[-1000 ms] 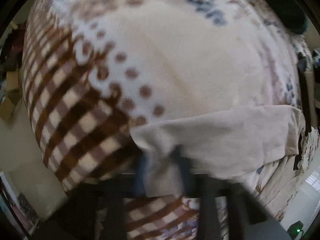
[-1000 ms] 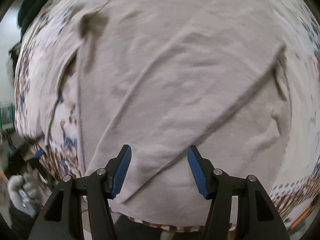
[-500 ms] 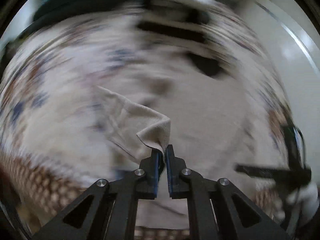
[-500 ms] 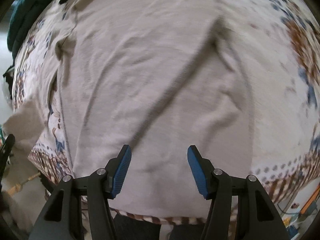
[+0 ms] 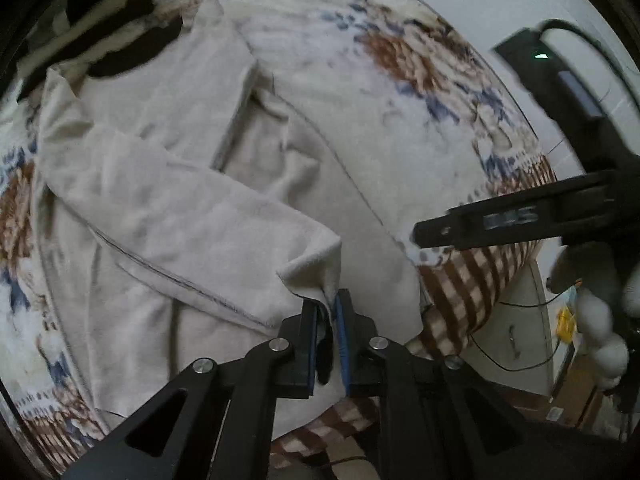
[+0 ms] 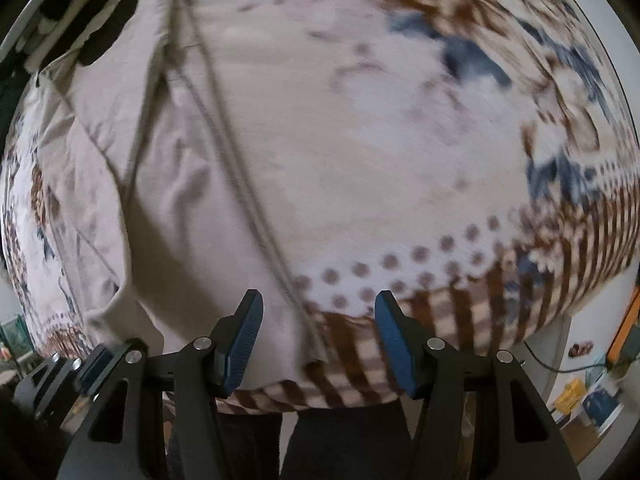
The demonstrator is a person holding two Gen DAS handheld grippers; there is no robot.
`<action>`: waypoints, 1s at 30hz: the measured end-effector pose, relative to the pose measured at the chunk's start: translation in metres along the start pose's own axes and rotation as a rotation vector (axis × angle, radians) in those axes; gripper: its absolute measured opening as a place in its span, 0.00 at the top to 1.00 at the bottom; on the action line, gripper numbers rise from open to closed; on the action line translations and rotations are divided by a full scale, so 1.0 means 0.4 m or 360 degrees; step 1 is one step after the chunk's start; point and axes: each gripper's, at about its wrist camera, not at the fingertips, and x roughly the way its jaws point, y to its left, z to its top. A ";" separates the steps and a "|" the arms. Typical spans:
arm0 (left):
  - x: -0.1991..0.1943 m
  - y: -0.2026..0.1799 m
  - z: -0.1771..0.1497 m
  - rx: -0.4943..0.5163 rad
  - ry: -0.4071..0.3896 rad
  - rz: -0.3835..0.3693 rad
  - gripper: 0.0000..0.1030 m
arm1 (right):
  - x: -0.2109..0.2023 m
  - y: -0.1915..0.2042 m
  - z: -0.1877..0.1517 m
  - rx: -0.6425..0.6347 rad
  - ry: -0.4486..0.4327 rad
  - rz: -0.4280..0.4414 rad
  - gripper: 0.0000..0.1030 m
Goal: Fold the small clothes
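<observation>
A beige garment (image 5: pixel 168 184) lies spread on a patterned blanket (image 5: pixel 400 92). My left gripper (image 5: pixel 327 312) is shut on a corner of the garment and holds it lifted, folded over the rest of the cloth. In the right wrist view the garment (image 6: pixel 192 208) fills the left half, its right edge running down between my fingers. My right gripper (image 6: pixel 318 320) is open and empty, just above the garment's lower edge near the blanket's front. The right gripper also shows in the left wrist view (image 5: pixel 500 224) at the right.
The blanket (image 6: pixel 440 140) has brown checks, dots and blue-brown flowers. A black-and-white striped cloth (image 5: pixel 104 28) lies at the far left. The bed's front edge (image 6: pixel 360 392) drops off just below my right fingers. Clutter and cables (image 5: pixel 568 320) sit on the floor at right.
My left gripper has carried the garment's corner up and across over the cloth. My right gripper, still open, has shifted right along the garment to its right edge.
</observation>
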 end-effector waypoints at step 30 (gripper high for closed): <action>-0.209 0.699 0.208 -0.0889 -0.0290 0.0532 0.19 | -0.064 -0.002 0.071 -0.0066 0.0088 0.0220 0.49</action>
